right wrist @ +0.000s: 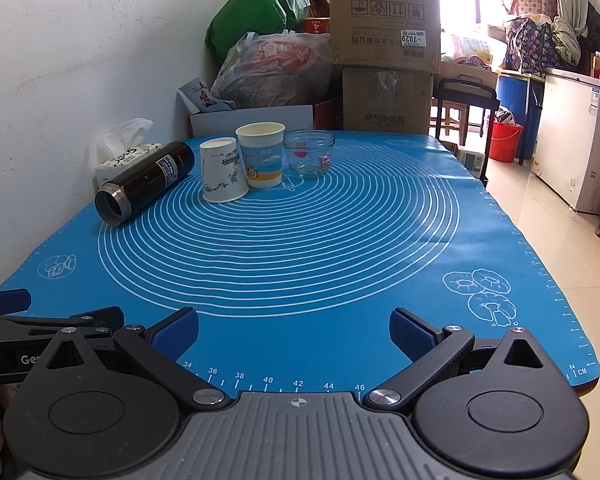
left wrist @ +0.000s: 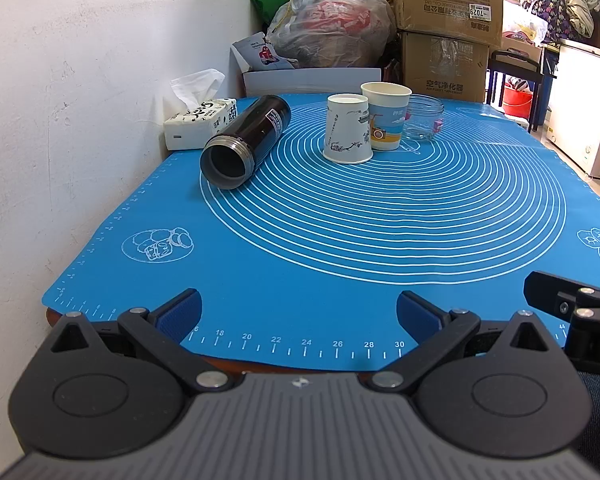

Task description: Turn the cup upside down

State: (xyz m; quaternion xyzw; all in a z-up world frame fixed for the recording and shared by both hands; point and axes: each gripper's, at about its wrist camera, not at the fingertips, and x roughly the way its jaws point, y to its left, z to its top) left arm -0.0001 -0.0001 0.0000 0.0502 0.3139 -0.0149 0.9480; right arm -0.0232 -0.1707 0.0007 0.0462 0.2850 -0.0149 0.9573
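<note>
A white paper cup with a branch print (left wrist: 347,129) (right wrist: 222,171) stands upside down at the far side of the blue mat (left wrist: 340,240) (right wrist: 300,260). A blue-and-yellow paper cup (left wrist: 386,115) (right wrist: 261,155) stands upright just behind it, touching it. A clear glass jar (left wrist: 423,117) (right wrist: 309,153) stands upright to their right. A black flask (left wrist: 246,141) (right wrist: 145,182) lies on its side, mouth toward me. My left gripper (left wrist: 298,314) and right gripper (right wrist: 294,332) are open and empty at the mat's near edge, far from the cups.
A tissue box (left wrist: 200,122) (right wrist: 118,160) sits by the white wall on the left. Cardboard boxes (left wrist: 446,24) (right wrist: 384,40) and bags (left wrist: 332,28) are stacked behind the table. The table's right edge drops to the floor (right wrist: 540,216).
</note>
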